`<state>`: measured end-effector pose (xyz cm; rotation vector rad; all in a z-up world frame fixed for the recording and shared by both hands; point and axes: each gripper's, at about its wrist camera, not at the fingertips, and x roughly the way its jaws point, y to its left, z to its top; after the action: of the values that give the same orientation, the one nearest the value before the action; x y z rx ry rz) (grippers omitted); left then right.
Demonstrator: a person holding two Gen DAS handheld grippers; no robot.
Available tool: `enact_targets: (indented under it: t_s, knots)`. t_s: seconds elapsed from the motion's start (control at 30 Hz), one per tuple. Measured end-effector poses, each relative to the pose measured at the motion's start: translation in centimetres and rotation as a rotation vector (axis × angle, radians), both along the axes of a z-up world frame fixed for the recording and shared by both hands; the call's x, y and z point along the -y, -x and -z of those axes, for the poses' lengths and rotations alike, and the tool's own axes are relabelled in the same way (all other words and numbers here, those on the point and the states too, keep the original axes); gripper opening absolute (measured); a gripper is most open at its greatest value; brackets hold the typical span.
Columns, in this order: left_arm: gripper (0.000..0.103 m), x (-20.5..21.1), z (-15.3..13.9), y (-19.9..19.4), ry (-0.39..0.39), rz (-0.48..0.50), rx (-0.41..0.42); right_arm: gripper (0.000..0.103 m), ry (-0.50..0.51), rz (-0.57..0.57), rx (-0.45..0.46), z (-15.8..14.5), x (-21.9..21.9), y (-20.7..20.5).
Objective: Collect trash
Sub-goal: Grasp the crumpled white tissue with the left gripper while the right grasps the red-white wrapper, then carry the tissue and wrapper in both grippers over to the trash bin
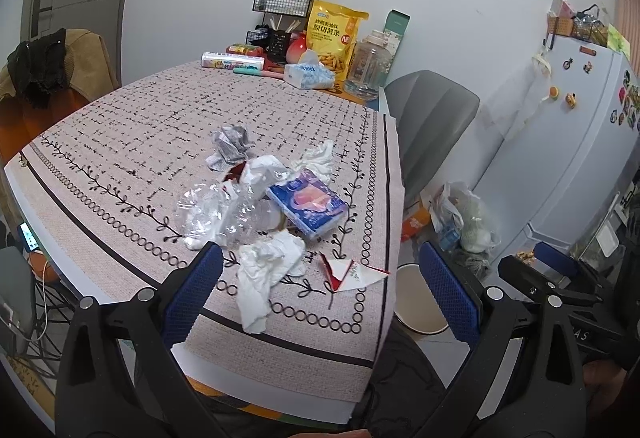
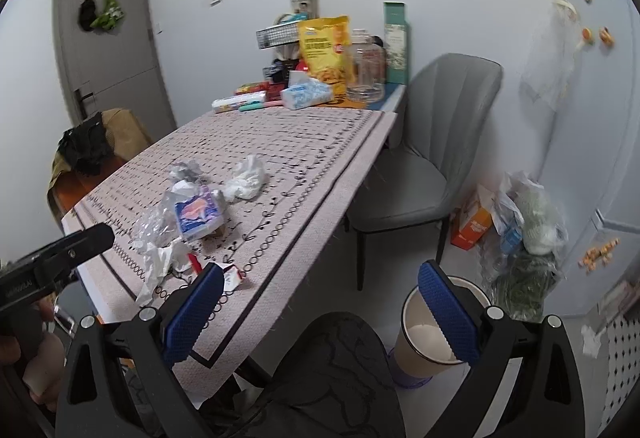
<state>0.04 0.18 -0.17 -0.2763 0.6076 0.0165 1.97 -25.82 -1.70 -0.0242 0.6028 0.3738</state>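
- Left gripper is wide open and holds nothing. It hangs over the near edge of the table, and the trash pile is just ahead of it.
- White tissue is the piece nearest this gripper. It lies just past the left blue pad, and its long side runs from the pile toward the table's near edge.
- Blue pack and the clear crushed bottle lie further in on the table, behind the tissue.
- Right gripper is also wide open and empty. It sits off the table's right side, so the left gripper looks better placed for the tissue.
- Bin stands on the floor beside the table, right under the right gripper.
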Motion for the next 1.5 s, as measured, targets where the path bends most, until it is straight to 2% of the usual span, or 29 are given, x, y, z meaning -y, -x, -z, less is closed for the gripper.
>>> enact_targets:
  t_s: [0.13, 0.33, 0.6, 0.87, 1.03, 1.17, 1.2, 1.27, 1.3, 1.33, 1.4, 1.5]
  knots:
    - [0.097, -1.4, 0.1, 0.4, 0.001, -0.018, 0.005, 0.095, -0.019, -0.058, 0.003, -0.2, -0.8, -0.5]
    - [0.096, -4.1, 1.7, 1.0, 0.024, -0.070, -0.034, 0.095, -0.008, -0.139, -0.052, 0.6, -3.0, -1.7]
    - [0.083, -5.7, 4.9, 0.6, 0.058, -0.098, -0.112, 0.093, 0.024, -0.221, -0.156, 3.0, -6.3, -3.4]
    - [0.081, -4.9, 7.0, -2.2, 0.081, -0.056, -0.178, 0.068, 0.058, -0.305, -0.297, 5.8, -9.5, -5.7]
    - [0.077, -4.4, 8.4, -4.3, 0.091, -0.032, -0.222, 0.057, 0.059, -0.314, -0.325, 6.7, -10.5, -7.2]
    - [0.076, -4.1, 8.6, -5.3, 0.064, -0.035, -0.221, 0.048, 0.049, -0.308, -0.354, 7.5, -10.8, -8.3]
    - [0.073, -4.0, 8.6, -5.6, 0.053, -0.040, -0.223, 0.046, 0.043, -0.310, -0.364, 7.7, -10.9, -8.5]
    - [0.057, -4.0, 8.6, -5.8, 0.047, -0.045, -0.224, 0.037, 0.045, -0.317, -0.375, 8.0, -11.0, -8.8]
    - [0.037, -3.9, 8.6, -5.9, 0.045, -0.046, -0.230, 0.034, 0.050, -0.321, -0.378, 8.1, -11.2, -8.7]
    - [0.019, -3.9, 8.7, -6.1, 0.053, -0.041, -0.238, 0.026, 0.060, -0.323, -0.379, 8.3, -11.4, -8.7]
    - [0.014, -4.1, 8.8, -6.0, 0.073, -0.040, -0.243, 0.013, 0.071, -0.331, -0.371, 8.4, -11.7, -8.5]
    - [0.013, -4.3, 8.2, -5.2, 0.079, -0.060, -0.224, 0.006, 0.047, -0.332, -0.376, 8.0, -11.7, -8.4]
